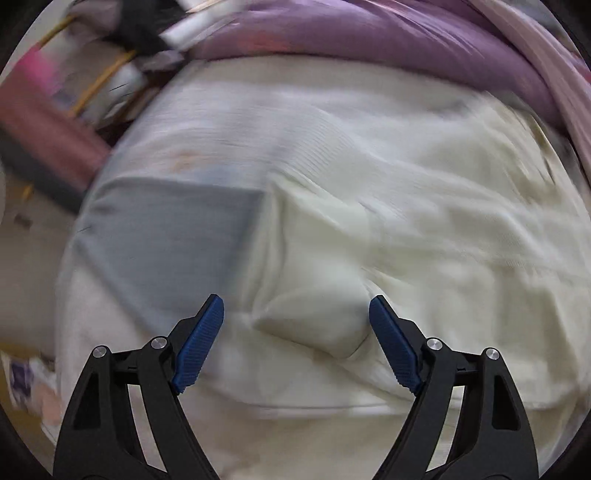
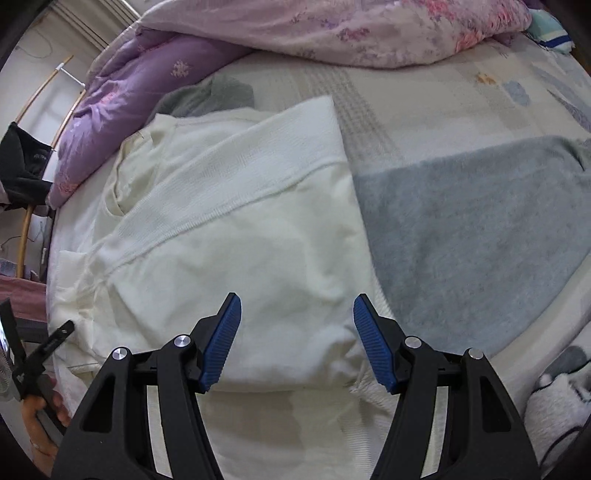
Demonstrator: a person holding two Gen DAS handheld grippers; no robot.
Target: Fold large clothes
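Note:
A cream knitted garment (image 2: 236,221) lies partly folded on the bed, one sleeve laid diagonally across its body. In the blurred left wrist view it (image 1: 369,221) fills the middle, with a folded corner (image 1: 314,314) just ahead of the fingers. My left gripper (image 1: 296,310) is open and empty over that corner. My right gripper (image 2: 297,310) is open and empty, hovering over the garment's near edge. The left gripper's black frame (image 2: 40,354), held in a hand, shows at the right wrist view's lower left.
A grey towel (image 2: 472,240) lies right of the garment, also in the left wrist view (image 1: 166,229). A purple quilt (image 2: 122,118) and a pink floral quilt (image 2: 332,29) are piled at the back. The bed edge (image 2: 55,229) runs along the left, with clutter beyond.

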